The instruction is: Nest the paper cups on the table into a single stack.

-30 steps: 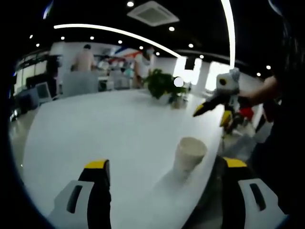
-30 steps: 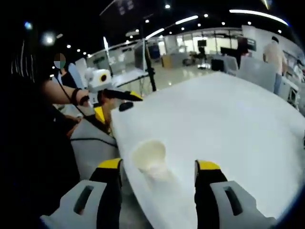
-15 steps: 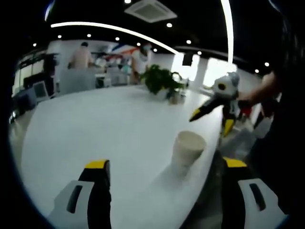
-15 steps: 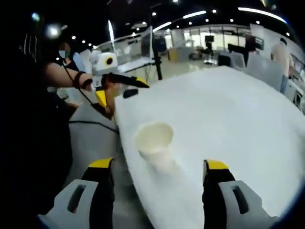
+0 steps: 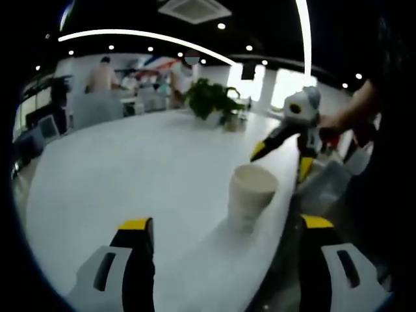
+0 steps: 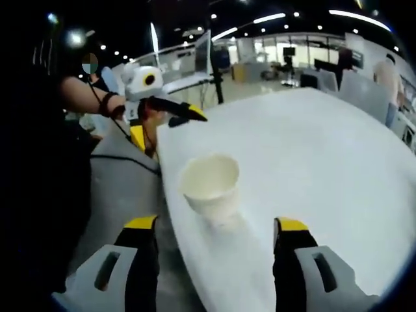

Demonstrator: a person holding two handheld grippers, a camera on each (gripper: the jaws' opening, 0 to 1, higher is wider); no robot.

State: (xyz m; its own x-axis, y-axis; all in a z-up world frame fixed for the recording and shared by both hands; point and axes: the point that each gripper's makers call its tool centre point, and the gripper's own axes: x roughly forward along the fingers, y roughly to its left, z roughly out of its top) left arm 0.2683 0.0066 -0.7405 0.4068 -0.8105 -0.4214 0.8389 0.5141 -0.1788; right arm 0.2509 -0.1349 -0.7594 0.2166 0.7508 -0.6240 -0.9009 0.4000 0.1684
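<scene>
Left gripper view — a white paper cup (image 5: 251, 195) stands upright on the white surface (image 5: 130, 175), close to the surface's near edge where the person stands. It sits ahead of the left claw (image 5: 221, 244), between the lines of its two yellow-tipped jaws and nearer the right-hand one; jaws spread wide, nothing between them, not touching the cup. Beyond the cup the right claw (image 5: 276, 151) reaches in from the right, held in a hand (image 5: 331, 127), its yellow tips above the surface edge just past the cup.

Right gripper view — the same cup (image 6: 209, 187), open mouth up, at the surface's edge, ahead of the right claw (image 6: 214, 237) and between its jaws, closer to the left-hand one. Jaws released wide, clear of the cup. The left claw (image 6: 185, 116) comes in from the left over the surface corner, beyond the cup.

Hard to make out: cup's base blurs into its shadow; whether more than one cup is nested there cannot be told. A potted plant (image 5: 209, 101) sits at the far edge; people beyond it are blurred.
</scene>
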